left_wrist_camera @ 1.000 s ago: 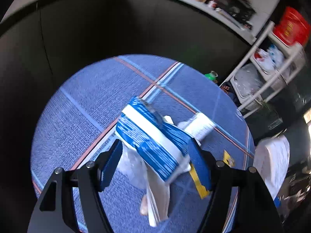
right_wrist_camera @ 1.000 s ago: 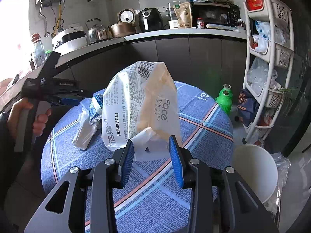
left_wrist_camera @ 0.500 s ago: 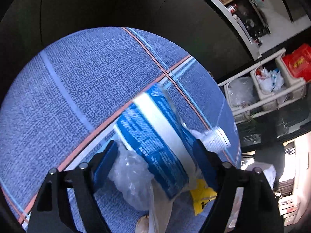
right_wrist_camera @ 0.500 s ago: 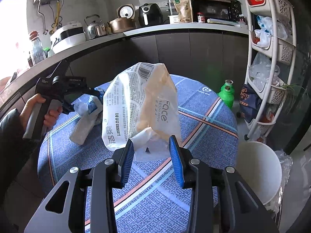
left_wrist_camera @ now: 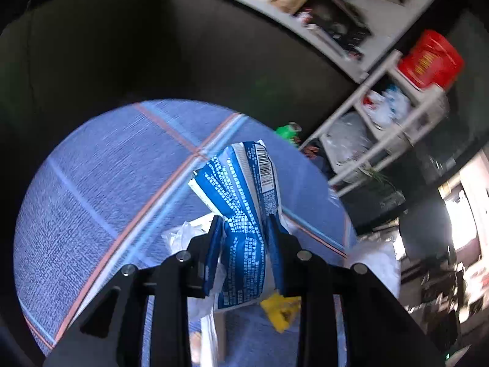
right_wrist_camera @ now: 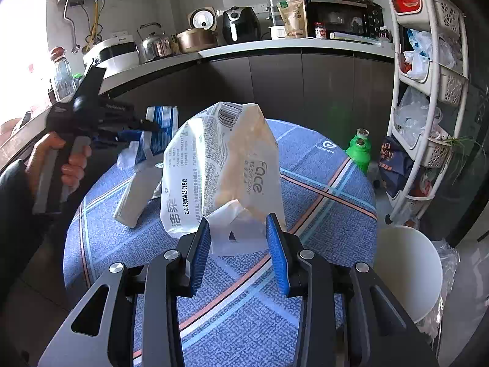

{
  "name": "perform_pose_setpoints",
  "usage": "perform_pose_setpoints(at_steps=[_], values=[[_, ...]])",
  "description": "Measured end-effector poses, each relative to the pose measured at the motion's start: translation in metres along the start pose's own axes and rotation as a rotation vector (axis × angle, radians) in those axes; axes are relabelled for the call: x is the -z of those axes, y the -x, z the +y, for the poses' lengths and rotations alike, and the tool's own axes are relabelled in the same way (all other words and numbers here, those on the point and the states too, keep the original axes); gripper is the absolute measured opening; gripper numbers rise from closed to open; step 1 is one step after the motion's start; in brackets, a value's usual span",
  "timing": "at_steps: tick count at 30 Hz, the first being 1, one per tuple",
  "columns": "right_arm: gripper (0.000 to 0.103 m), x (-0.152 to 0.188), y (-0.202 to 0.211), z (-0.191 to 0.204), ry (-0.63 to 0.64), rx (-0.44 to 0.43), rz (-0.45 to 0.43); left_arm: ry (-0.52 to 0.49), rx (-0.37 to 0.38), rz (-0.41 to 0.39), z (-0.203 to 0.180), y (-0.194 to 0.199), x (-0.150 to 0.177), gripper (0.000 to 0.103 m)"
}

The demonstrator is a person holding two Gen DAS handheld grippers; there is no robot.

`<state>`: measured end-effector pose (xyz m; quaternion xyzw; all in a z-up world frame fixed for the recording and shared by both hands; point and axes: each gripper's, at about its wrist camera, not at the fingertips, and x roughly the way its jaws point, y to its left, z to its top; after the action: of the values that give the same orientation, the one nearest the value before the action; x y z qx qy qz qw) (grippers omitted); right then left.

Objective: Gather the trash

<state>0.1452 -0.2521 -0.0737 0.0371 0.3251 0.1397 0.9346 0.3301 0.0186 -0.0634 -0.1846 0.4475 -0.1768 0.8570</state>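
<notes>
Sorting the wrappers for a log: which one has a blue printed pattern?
The blue wrapper, pinched in the closing left hand-held gripper. The tissue pack wrapper in the right hand-held gripper is white and translucent.

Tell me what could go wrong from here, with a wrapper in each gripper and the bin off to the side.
1. The left gripper, jaws closing, pinches only the crumpled waist of the blue wrapper; it may slip out. A clear plastic bag dangles beside it and could drop.
2. The right gripper holds the white tissue bag by its thin bottom flap, which might tear or slide free.
3. The white bin sits below the table edge; a loose release could miss it.
</notes>
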Motion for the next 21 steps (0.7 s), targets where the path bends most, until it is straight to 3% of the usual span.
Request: perform_pose_setpoints(at_steps=[4, 7, 10, 12, 15, 17, 21], values=[[0.034, -0.001, 0.010, -0.004, -0.012, 0.004, -0.018, -0.119, 0.005, -0.012, -0.040, 0.025, 0.015, 0.032], [0.034, 0.000, 0.016, -0.009, -0.027, 0.002, -0.029, -0.186, -0.003, 0.006, -0.059, 0.032, 0.029, 0.051], [0.035, 0.001, 0.021, -0.012, -0.045, -0.008, -0.036, -0.241, -0.051, 0.061, -0.068, 0.024, 0.044, 0.051], [0.035, 0.002, 0.027, -0.013, -0.040, -0.002, -0.043, -0.245, -0.090, 0.068, -0.066, 0.022, 0.049, 0.054], [0.035, 0.004, 0.032, -0.015, -0.043, 0.002, -0.048, -0.213, -0.080, 0.099, -0.060, 0.027, 0.057, 0.056], [0.035, 0.005, 0.035, -0.018, -0.052, 0.005, -0.051, -0.245, -0.072, 0.119, -0.066, 0.030, 0.068, 0.058], [0.035, 0.007, 0.038, -0.022, -0.065, 0.003, -0.057, -0.371, -0.147, 0.137, -0.084, 0.021, 0.098, 0.079]])
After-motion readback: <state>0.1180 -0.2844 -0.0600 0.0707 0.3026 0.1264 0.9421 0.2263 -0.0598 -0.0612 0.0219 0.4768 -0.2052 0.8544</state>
